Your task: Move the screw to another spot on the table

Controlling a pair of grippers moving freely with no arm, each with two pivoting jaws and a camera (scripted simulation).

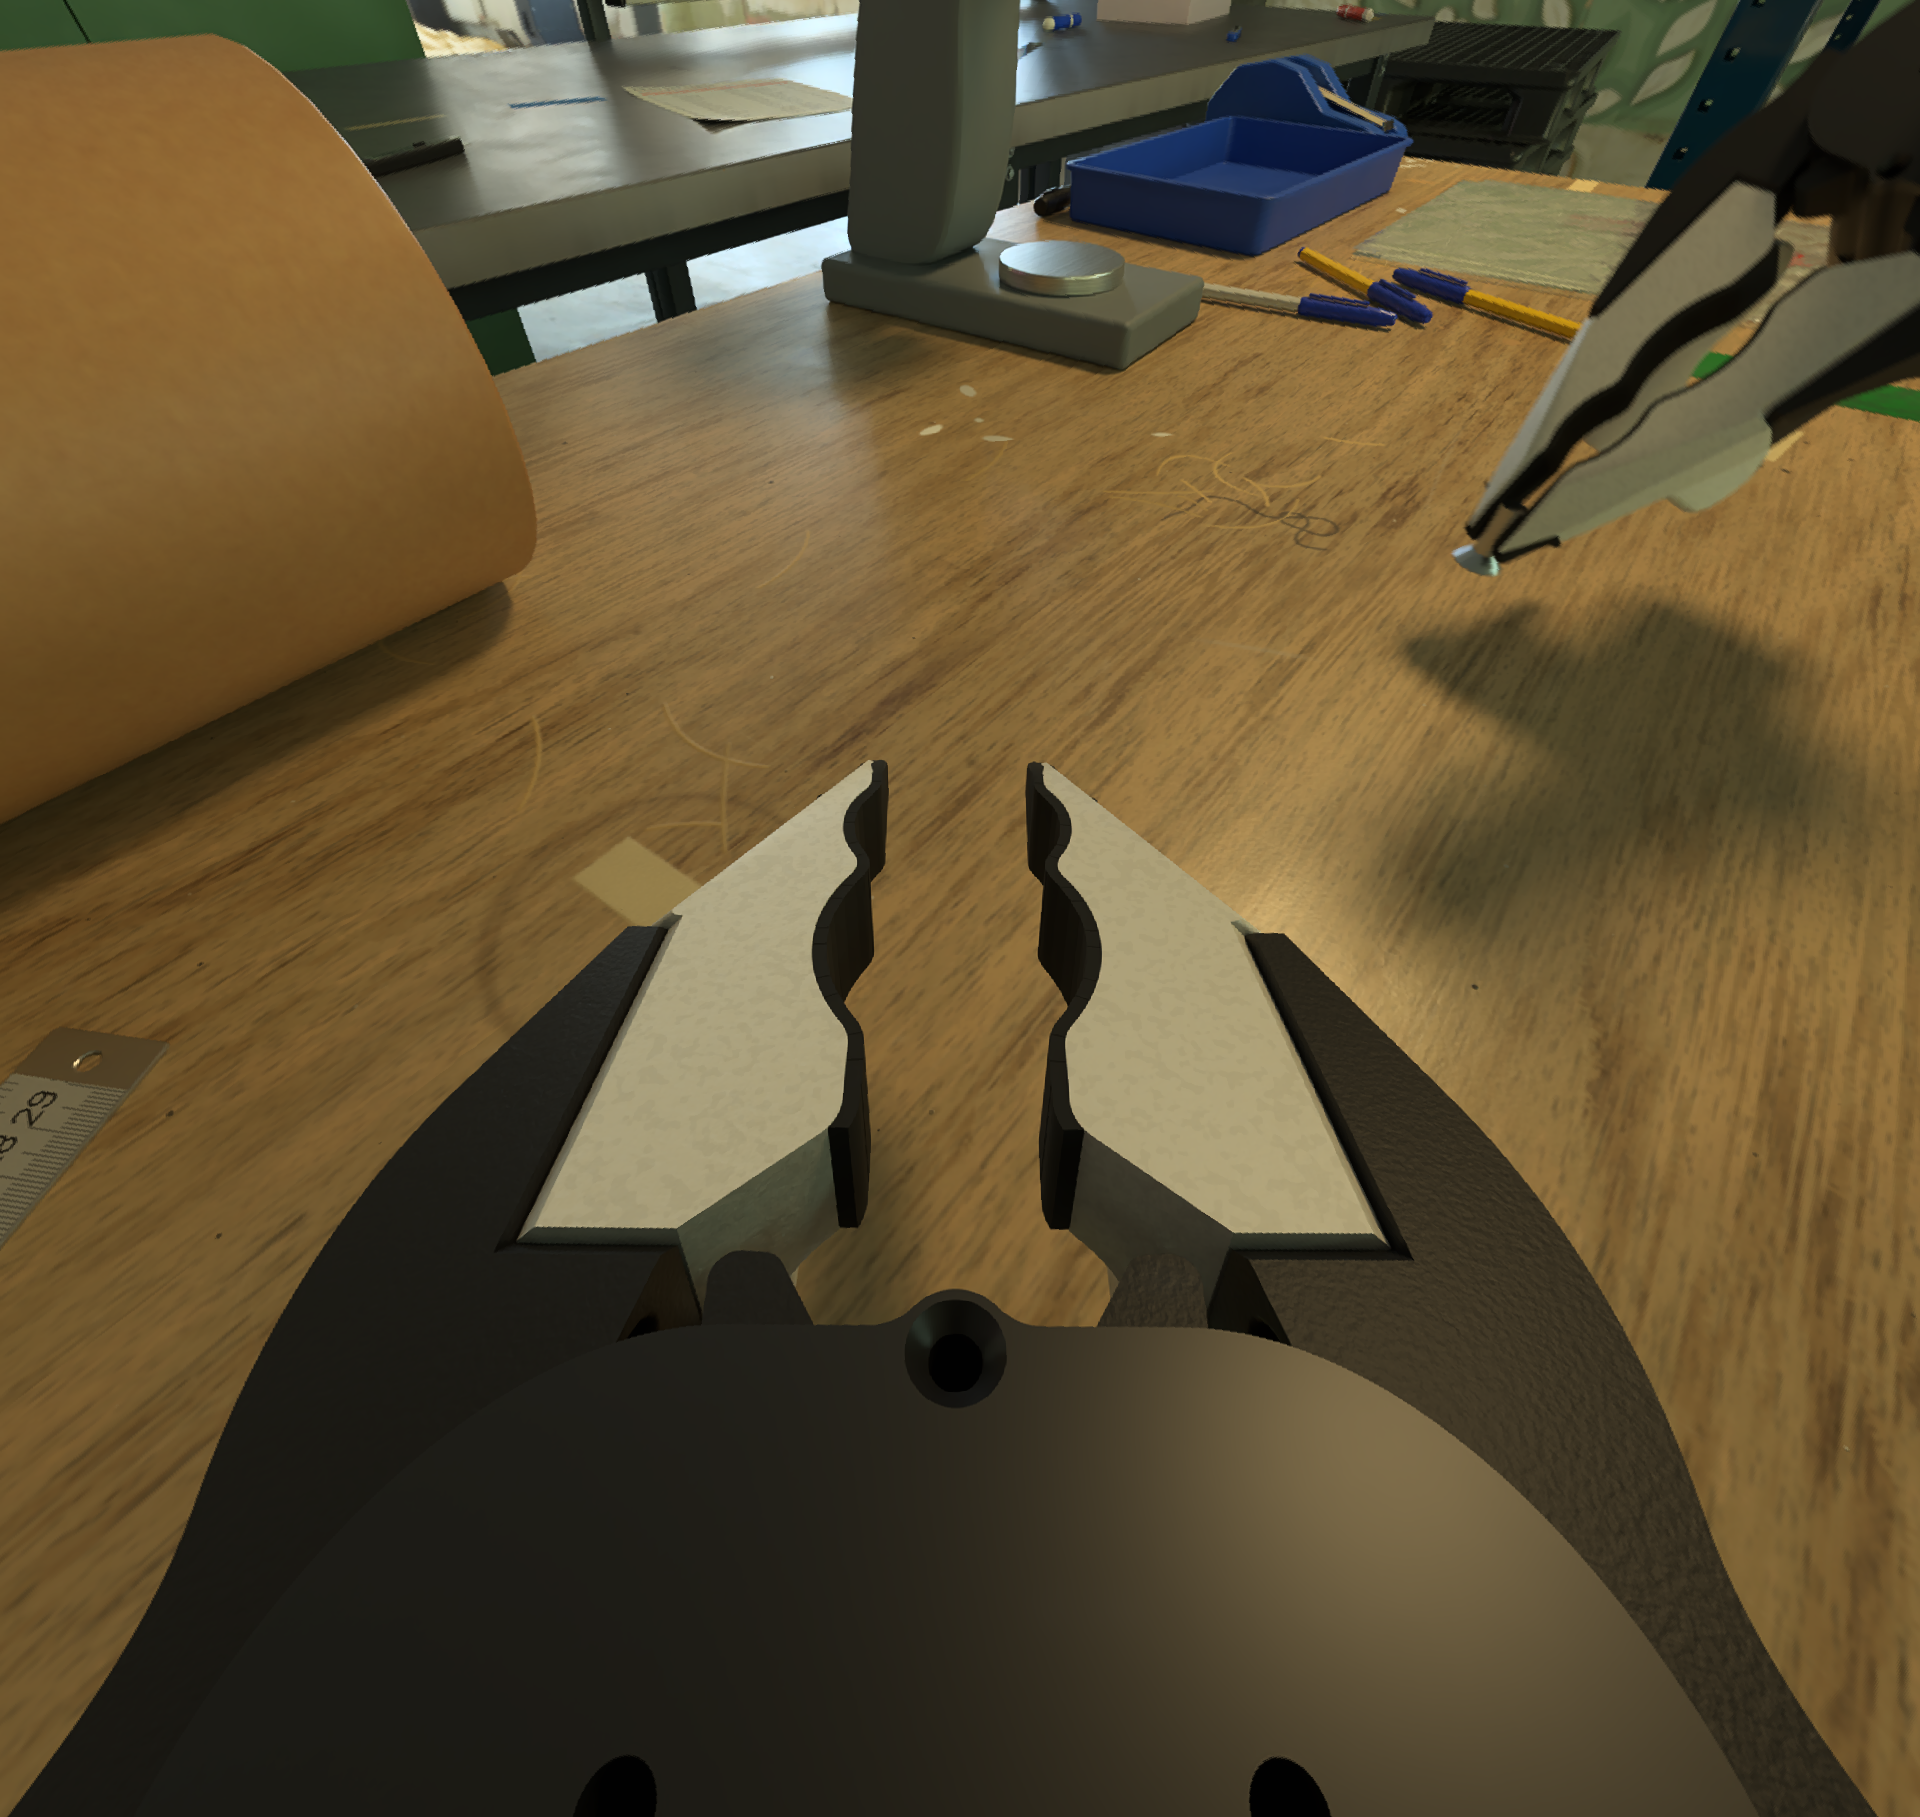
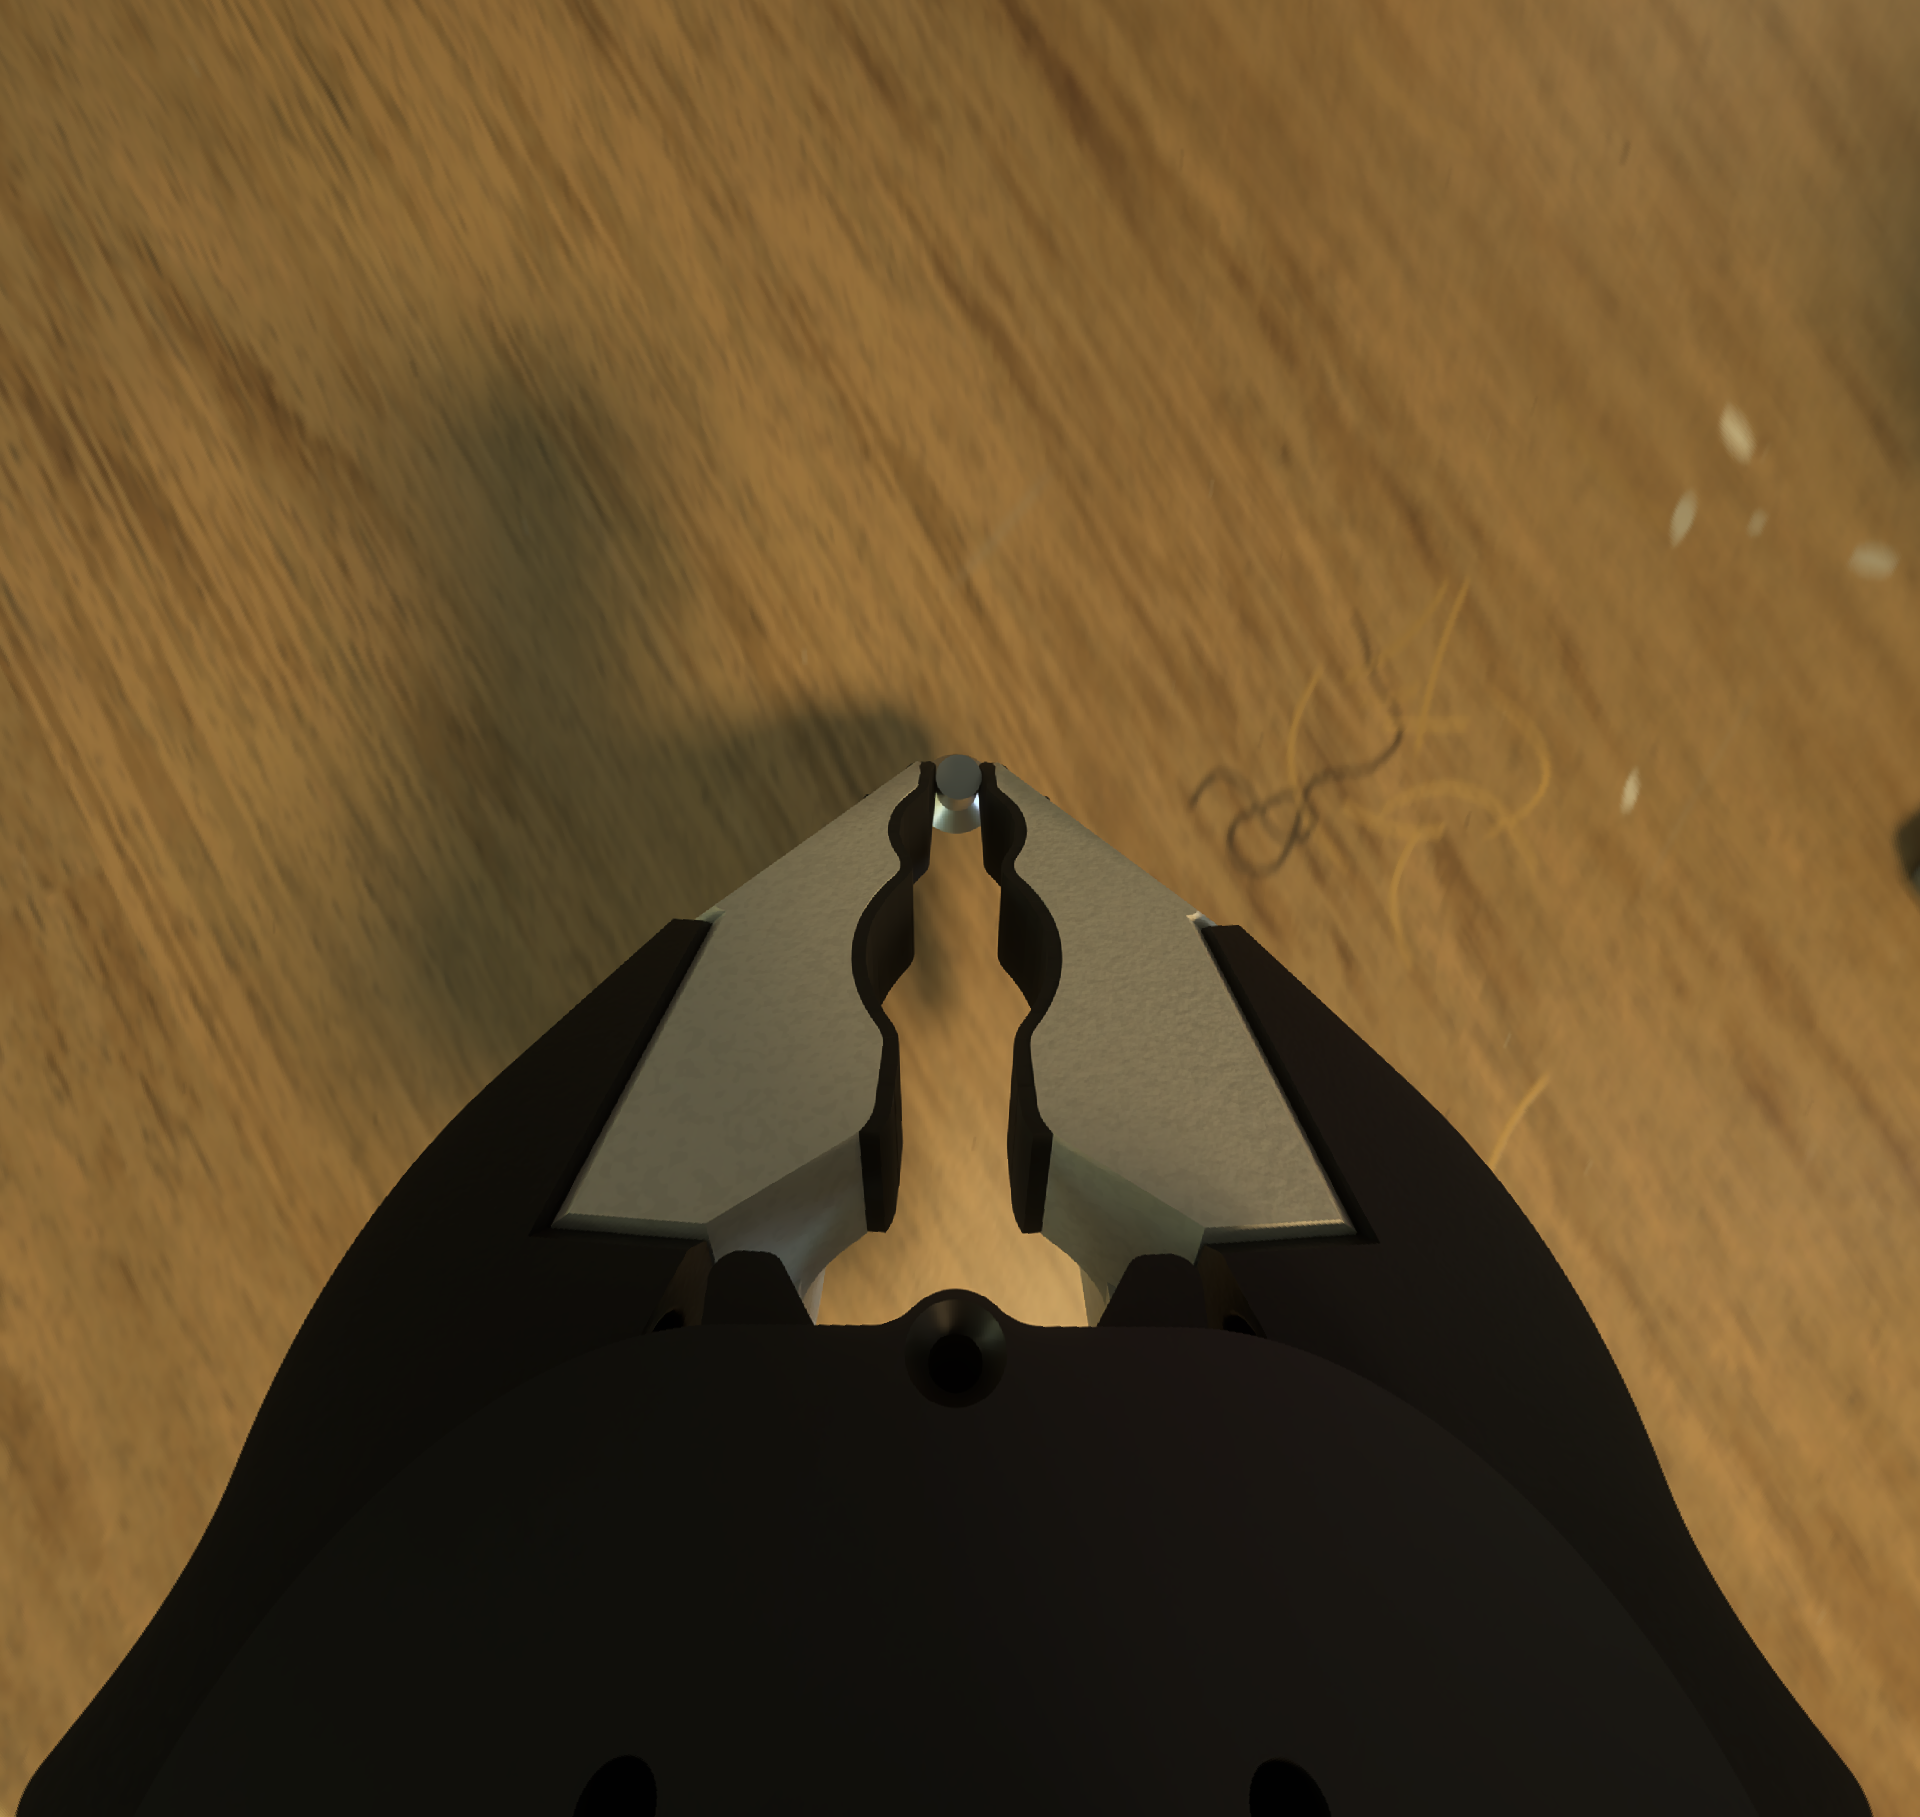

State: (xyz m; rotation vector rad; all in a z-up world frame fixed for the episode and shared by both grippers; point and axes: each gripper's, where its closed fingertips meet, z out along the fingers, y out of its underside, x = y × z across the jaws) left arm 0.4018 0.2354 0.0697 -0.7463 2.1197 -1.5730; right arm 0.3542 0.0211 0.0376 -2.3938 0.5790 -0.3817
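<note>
The small silver screw (image 2: pixel 956 791) is pinched between the tips of my right gripper (image 2: pixel 956 775), which is shut on it and points down at the wooden table (image 2: pixel 623 313). In the left wrist view the right gripper (image 1: pixel 1496 539) hangs at the right, and the screw (image 1: pixel 1475 559) pokes out of its tips above the table, with its shadow below. My left gripper (image 1: pixel 956 780) is open and empty, low over the table's middle.
A big brown paper roll (image 1: pixel 208 396) lies at the left. A grey stand (image 1: pixel 997 292), a blue tray (image 1: pixel 1236 178) and several pens (image 1: pixel 1382 297) are at the back. A steel ruler (image 1: pixel 52 1123) lies at the left edge.
</note>
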